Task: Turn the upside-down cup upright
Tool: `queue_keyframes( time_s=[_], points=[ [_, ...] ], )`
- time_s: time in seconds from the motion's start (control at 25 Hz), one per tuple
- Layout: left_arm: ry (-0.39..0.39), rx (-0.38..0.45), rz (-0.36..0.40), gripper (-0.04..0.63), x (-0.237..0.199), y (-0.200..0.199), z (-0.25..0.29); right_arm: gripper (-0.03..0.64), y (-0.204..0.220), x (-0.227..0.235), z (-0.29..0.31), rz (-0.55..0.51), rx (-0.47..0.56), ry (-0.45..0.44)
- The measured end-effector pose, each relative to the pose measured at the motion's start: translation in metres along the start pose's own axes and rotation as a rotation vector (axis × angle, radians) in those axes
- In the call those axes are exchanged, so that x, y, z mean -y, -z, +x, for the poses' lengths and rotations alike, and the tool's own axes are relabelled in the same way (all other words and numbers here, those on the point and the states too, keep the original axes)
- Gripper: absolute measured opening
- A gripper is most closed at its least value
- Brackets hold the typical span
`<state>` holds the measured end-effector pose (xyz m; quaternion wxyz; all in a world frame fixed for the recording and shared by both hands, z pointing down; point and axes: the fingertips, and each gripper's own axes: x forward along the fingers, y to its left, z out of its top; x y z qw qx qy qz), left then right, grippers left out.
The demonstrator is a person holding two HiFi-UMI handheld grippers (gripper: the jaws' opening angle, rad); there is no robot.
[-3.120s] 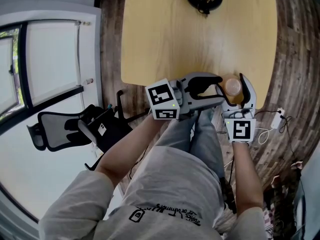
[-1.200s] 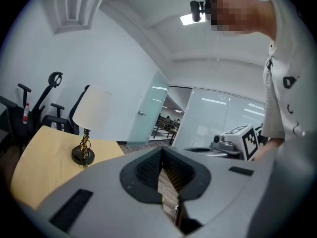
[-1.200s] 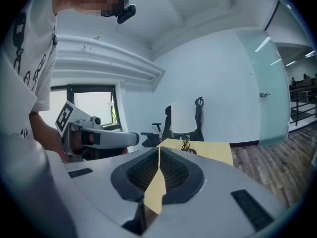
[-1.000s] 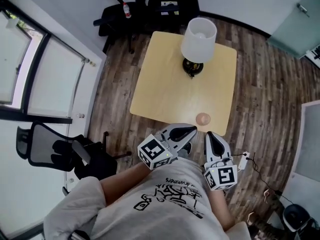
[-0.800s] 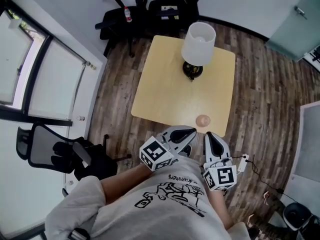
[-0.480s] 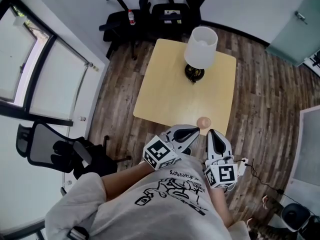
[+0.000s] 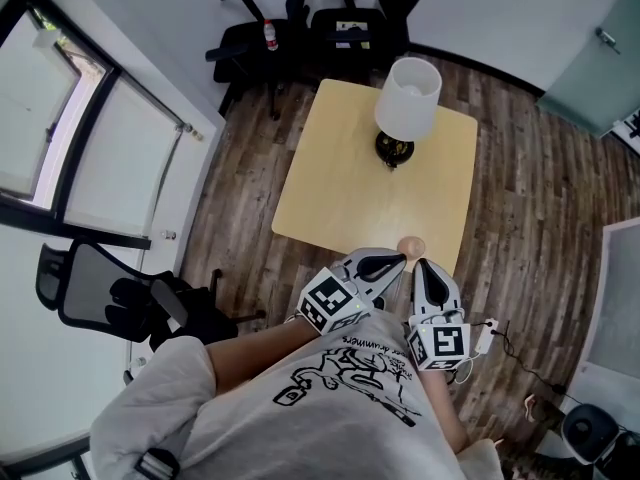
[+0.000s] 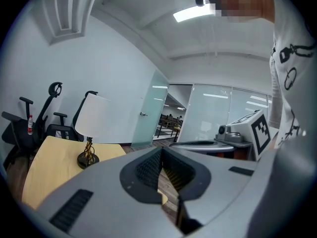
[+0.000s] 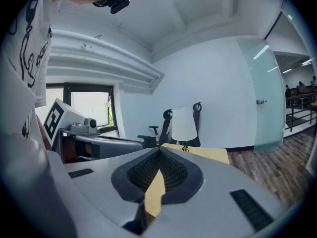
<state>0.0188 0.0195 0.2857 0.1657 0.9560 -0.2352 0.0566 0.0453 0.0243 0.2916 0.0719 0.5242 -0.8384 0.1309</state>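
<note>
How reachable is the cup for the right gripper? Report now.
Probably yes. The right gripper sits just short of the cup at the near edge of the table, with nothing between them; the lamp stands well beyond. Its jaws are shut, so they would have to open first.

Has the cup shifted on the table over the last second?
No. The cup sits at the same spot by the table's near edge, as far from the lamp.

The right hand-held gripper [image 9: 158, 155], jaws together, faces a table [image 9: 210, 154] bearing a lamp [image 9: 184, 124].
</note>
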Motion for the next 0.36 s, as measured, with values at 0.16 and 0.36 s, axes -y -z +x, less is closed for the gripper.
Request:
queue_keyframes(
  time_s=[0.16,0.36],
  points=[
    [-0.002,-0.008,-0.010,0.009,-0.0014,0.0027,0.0008,0.023,0.0031,0.0020,0.0017,0.006,-0.008,0.001],
    [-0.004,-0.015,-0.021,0.009,-0.0052,0.0044,0.0034,0.023,0.0070,0.0034,0.0061,0.013,-0.018,-0.005]
  ],
)
